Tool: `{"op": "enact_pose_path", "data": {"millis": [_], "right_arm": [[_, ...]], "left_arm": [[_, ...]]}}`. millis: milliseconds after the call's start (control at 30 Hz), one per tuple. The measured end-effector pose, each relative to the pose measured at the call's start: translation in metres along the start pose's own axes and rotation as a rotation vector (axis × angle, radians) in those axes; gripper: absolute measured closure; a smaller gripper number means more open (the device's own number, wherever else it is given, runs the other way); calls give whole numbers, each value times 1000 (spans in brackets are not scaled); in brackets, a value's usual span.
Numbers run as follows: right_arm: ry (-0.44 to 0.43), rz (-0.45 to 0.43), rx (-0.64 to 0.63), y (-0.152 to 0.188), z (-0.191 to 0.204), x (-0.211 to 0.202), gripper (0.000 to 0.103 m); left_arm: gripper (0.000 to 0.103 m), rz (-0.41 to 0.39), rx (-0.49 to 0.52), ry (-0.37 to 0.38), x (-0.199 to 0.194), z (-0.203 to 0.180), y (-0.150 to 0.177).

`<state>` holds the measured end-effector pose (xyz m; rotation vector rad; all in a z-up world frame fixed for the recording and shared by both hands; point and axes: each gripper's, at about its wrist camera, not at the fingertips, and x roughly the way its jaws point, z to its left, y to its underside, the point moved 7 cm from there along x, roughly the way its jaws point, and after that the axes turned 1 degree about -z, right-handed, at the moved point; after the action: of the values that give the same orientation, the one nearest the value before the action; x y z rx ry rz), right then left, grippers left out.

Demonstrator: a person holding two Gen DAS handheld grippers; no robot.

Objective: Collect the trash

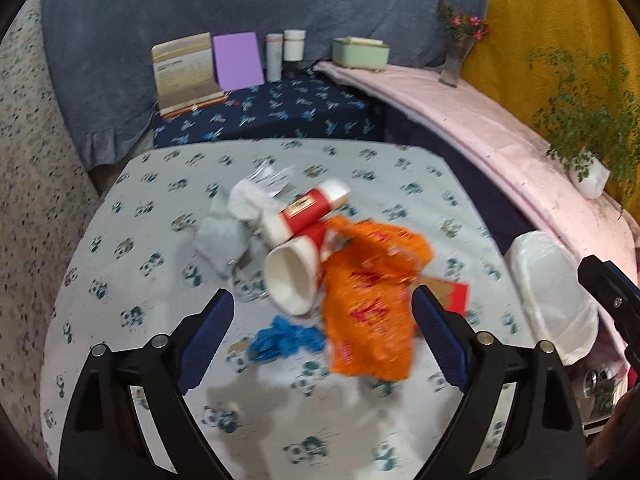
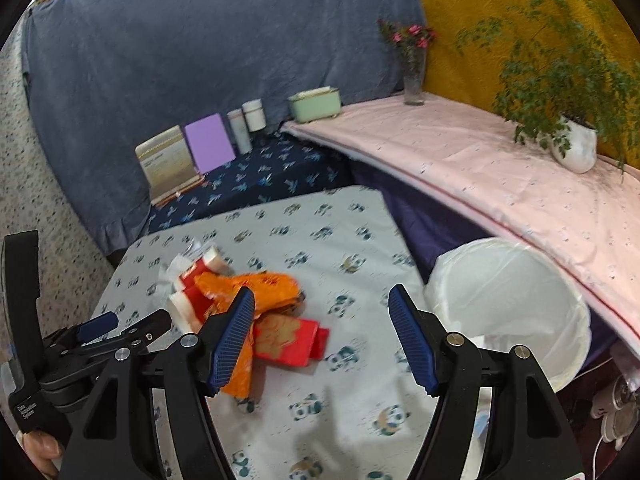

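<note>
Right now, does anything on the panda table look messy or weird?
Yes. A heap of trash sits mid-table: two paper cups tipped on their sides, a crumpled orange bag, wadded tissue, a blue scrap and a red packet. The lined bin stands beside the table.

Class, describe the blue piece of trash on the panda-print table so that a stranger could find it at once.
Start at the panda-print table, where a heap of trash lies in the middle. On the near side of the heap, just below the open mouth of a white paper cup and beside the orange plastic bag, sits the crumpled blue wad. It is the only blue piece in the heap.
</note>
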<state>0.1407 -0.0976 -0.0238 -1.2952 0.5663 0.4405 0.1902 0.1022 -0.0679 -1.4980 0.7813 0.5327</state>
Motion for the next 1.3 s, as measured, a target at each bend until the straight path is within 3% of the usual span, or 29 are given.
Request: {"op": "enact_pose_path", "data": {"millis": [333,700,900,1000,1067,1133,1300], "right_arm": [[-54,138,-46,53,47,51,36],[-92,270,-30,89,59,98,36],[-122,317,-9,99,64,118,37],[-138,334,-13,103,70,125,47],[-155,345,-16,104,74,127,57],[-169,347,-30,105,79,126,71],[-182,311,-66,97,88,113,79]], "left_arm": [[17,107,-4,-32,38,38,40],[18,189,-6,11,83,48,56],[34,230,-18,56,95,48,62],[49,232,3,69,95,44,61],[71,236,8,82,94,41,60],[74,243,5,95,93,38,60],[79,213,10,113,75,30,57]]}}
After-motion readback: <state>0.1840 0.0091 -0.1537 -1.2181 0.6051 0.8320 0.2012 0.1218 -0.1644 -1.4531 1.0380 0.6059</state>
